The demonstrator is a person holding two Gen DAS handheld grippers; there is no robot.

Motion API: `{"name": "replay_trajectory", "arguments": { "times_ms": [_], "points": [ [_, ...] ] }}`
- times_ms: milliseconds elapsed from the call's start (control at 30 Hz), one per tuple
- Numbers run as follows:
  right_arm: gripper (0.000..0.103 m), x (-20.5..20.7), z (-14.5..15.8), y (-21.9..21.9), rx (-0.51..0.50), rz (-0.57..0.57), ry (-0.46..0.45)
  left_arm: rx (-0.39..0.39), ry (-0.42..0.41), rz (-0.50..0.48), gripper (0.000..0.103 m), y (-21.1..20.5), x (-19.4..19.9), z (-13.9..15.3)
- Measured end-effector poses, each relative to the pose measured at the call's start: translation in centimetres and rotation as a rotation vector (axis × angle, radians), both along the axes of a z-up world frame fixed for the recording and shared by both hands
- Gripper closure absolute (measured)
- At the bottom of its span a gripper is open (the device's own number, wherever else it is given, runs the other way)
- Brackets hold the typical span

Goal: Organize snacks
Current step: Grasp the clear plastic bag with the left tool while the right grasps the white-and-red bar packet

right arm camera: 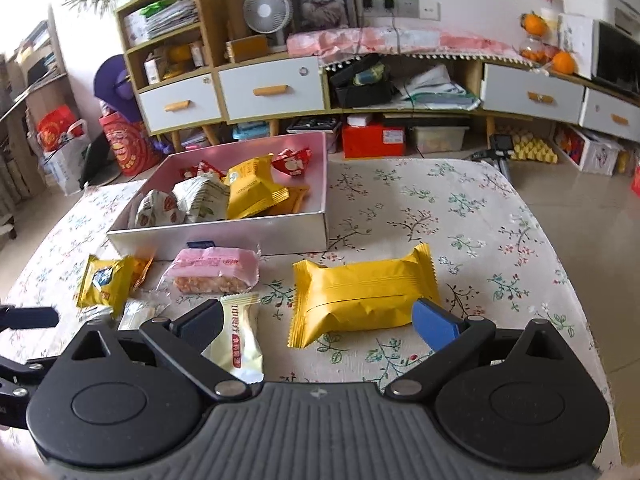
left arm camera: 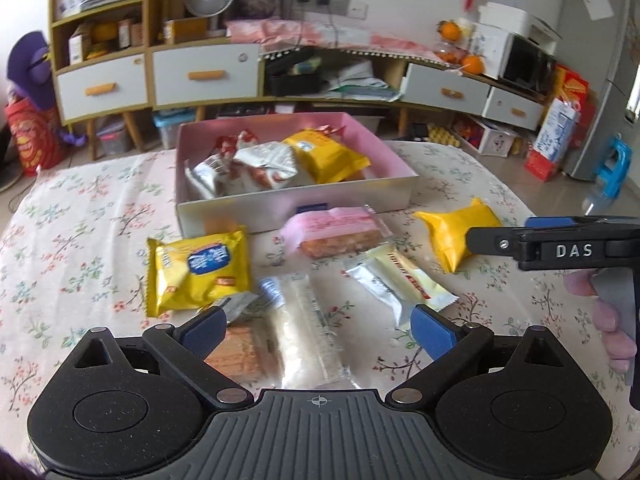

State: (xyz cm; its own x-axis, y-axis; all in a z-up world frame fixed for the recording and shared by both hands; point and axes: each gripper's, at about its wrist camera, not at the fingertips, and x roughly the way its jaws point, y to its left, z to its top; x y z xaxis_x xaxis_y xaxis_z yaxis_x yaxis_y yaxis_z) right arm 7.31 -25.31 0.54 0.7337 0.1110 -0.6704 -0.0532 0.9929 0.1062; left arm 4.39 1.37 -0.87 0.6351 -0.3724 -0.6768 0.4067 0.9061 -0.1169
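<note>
Worktop (right arm camera: 500,240) under a floral cloth, snacks scattered along its near half. Pink-lined box (right arm camera: 256,236) sits toward the far side, already holding several packets: white-and-red ones, yellow ones, small red ones. Loose in front of the box, all apart from it: plain yellow packet (right arm camera: 360,292) to the right; pink-topped bar (right arm camera: 216,272) just before the box wall; yellow packet with blue label (left arm camera: 198,270) to the left; cream wafer packet (right arm camera: 240,340) and clear-wrapped bar (left arm camera: 304,332) nearest. Right tongs (right arm camera: 318,326) spread wide, tips low over the cloth, the plain yellow packet lying between them, blue pad at its right end, no squeeze visible. Left tongs (left arm camera: 318,326) also spread, nothing pinched, hovering over the clear-wrapped bar and a brown-filled packet (left arm camera: 240,354) beside it. Fingers (left arm camera: 612,320) of a hand show on the right handle.
</note>
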Motion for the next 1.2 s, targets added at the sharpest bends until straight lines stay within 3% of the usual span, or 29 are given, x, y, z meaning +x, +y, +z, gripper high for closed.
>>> {"name": "replay_trajectory", "arguments": {
  "times_ms": [167,233,500,600,767,1200],
  "points": [
    [0.002,-0.1,-0.1,0.8,-0.012,0.059,-0.001,-0.013,-0.004,-0.049,0.020,-1.0,0.0,-0.2],
    [0.003,-0.1,-0.2,1.2,-0.010,0.085,0.002,-0.011,0.011,-0.050,0.032,-1.2,0.3,-0.5],
    [0.019,0.6,-0.9,2.0,0.039,0.120,0.064,-0.012,0.090,-0.013,0.059,-0.8,1.5,-2.3],
    [0.025,1.0,-1.4,2.3,0.043,0.127,0.102,0.009,0.102,0.011,0.060,-0.5,1.9,-2.7],
    [0.026,0.9,-1.8,2.8,0.027,0.156,0.118,0.040,0.135,0.041,0.062,0.1,2.4,-3.7],
    [0.025,1.5,-2.9,4.6,-0.006,0.196,0.132,0.047,0.078,0.008,0.061,0.5,2.3,-4.2]
  ]
}}
